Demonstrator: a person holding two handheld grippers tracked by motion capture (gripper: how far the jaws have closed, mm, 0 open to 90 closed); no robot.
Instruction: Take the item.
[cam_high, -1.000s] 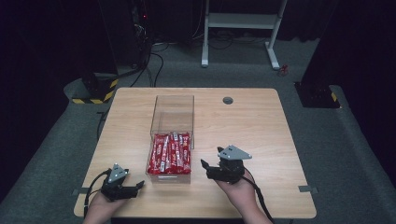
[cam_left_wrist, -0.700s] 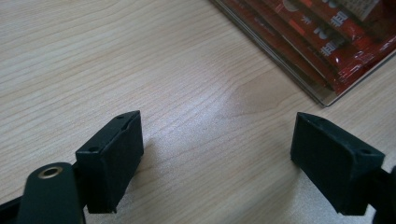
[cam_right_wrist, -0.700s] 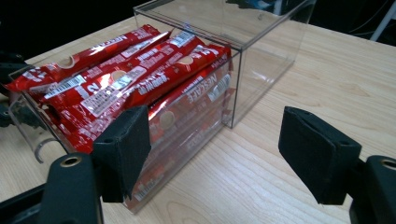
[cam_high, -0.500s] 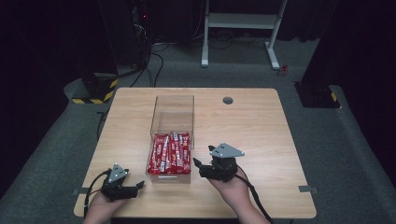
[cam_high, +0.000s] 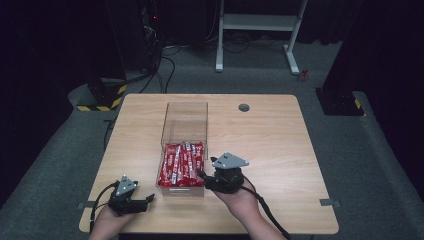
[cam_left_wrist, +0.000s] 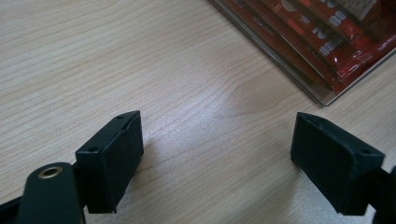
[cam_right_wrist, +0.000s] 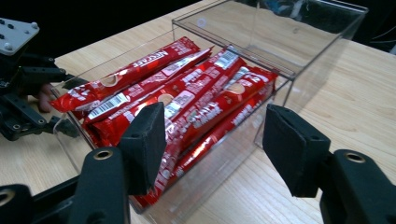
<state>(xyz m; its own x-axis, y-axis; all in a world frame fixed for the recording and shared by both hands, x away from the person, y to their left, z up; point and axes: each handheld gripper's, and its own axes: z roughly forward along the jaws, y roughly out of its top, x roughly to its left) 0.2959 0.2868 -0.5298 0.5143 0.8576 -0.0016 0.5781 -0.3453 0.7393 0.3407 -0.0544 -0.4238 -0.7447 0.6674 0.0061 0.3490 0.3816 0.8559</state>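
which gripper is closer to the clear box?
Right. The right gripper is at the clear box's near right corner; the left gripper rests on the table, apart, off its near left.

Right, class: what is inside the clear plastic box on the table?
The clear box holds red snack-bar packets, piled at the end nearer the person; the far end looks bare. How many packets lie under the top layer cannot be told.
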